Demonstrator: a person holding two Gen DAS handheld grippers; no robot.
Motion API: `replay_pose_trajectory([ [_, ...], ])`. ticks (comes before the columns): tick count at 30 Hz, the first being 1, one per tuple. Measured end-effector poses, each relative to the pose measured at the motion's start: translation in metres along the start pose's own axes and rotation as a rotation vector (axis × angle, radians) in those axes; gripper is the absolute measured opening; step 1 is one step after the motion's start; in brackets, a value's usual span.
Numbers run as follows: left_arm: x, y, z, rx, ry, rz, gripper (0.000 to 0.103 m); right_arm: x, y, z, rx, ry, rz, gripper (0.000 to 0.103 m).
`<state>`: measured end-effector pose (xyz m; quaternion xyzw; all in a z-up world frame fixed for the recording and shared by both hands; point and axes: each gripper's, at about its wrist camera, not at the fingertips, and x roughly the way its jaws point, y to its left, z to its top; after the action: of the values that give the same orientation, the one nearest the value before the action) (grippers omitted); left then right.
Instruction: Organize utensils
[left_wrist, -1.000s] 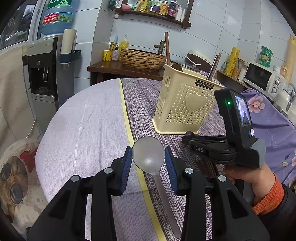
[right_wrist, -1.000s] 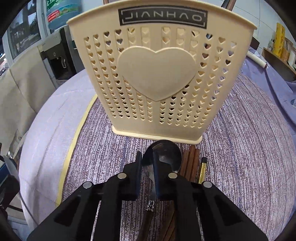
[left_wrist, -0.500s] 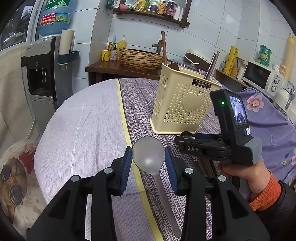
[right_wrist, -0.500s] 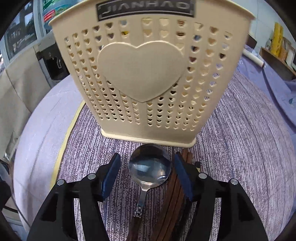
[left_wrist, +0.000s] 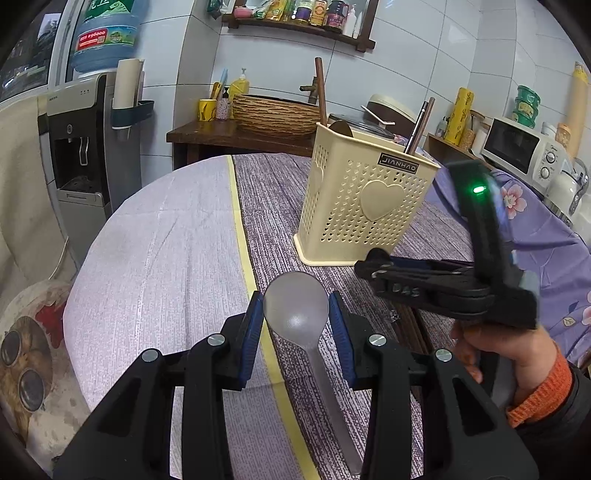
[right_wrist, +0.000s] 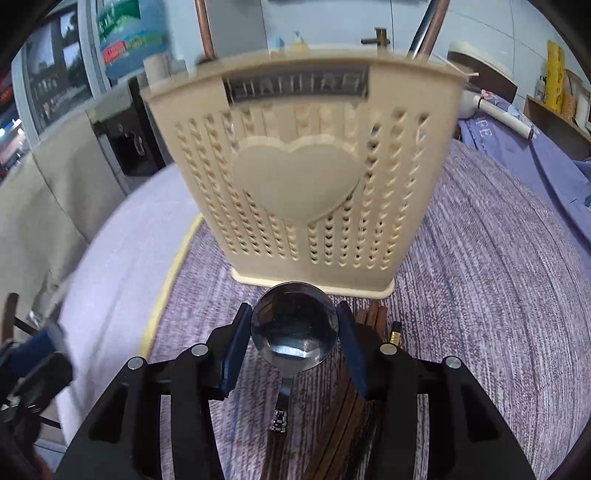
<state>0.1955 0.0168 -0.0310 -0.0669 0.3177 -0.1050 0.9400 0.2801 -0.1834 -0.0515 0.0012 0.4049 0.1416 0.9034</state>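
Note:
A cream perforated utensil holder (left_wrist: 364, 206) with a heart stands on the purple tablecloth; it also fills the right wrist view (right_wrist: 303, 184), with handles sticking out of its top. My left gripper (left_wrist: 296, 314) is open around the bowl of a translucent grey spoon (left_wrist: 297, 308) lying on the cloth. My right gripper (right_wrist: 293, 332) is open, its pads either side of a shiny metal spoon (right_wrist: 294, 334) with a wooden handle, just before the holder's base. Brown chopsticks (right_wrist: 347, 417) lie beside it. The right gripper (left_wrist: 373, 267) also shows in the left wrist view.
A yellow stripe (left_wrist: 243, 243) runs across the round table. A water dispenser (left_wrist: 79, 147) stands at far left. A wooden side table with a wicker basket (left_wrist: 273, 114) is behind. A microwave (left_wrist: 524, 151) sits at the right. A person's hand (left_wrist: 513, 354) holds the right gripper.
My right gripper was shut on the metal spoon a second ago and is now open around its bowl. It has drawn back from the holder. The left gripper stays put.

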Motion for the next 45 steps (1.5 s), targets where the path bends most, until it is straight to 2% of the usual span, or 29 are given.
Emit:
replay_pose_trajectory([
  [5, -0.008, -0.003, 0.003, 0.004, -0.021, -0.004, 0.037, -0.053, 0.001, -0.003, -0.002, -0.105, 0.045, 0.046],
  [9, -0.019, -0.01, 0.008, 0.014, -0.049, -0.009, 0.037, -0.086, -0.016, -0.003, -0.025, -0.167, 0.069, 0.046],
  [16, -0.028, -0.022, 0.014, 0.035, -0.066, -0.02, 0.037, -0.105, 0.004, 0.0, -0.085, -0.212, 0.077, 0.046],
  [22, -0.028, -0.024, 0.014, 0.032, -0.054, -0.025, 0.037, -0.109, 0.0, -0.002, -0.08, -0.21, 0.097, 0.046],
  [29, -0.031, -0.029, 0.031, 0.048, -0.068, -0.045, 0.037, -0.121, -0.001, 0.008, -0.086, -0.245, 0.112, 0.046],
  [34, -0.034, -0.034, 0.057, 0.059, -0.102, -0.062, 0.037, -0.127, -0.004, 0.024, -0.082, -0.259, 0.129, 0.046],
  [38, -0.038, -0.043, 0.092, 0.085, -0.141, -0.064, 0.037, -0.138, -0.012, 0.051, -0.065, -0.286, 0.145, 0.046],
  [45, -0.053, -0.061, 0.176, 0.121, -0.28, -0.035, 0.037, -0.175, -0.026, 0.117, -0.024, -0.427, 0.116, 0.046],
])
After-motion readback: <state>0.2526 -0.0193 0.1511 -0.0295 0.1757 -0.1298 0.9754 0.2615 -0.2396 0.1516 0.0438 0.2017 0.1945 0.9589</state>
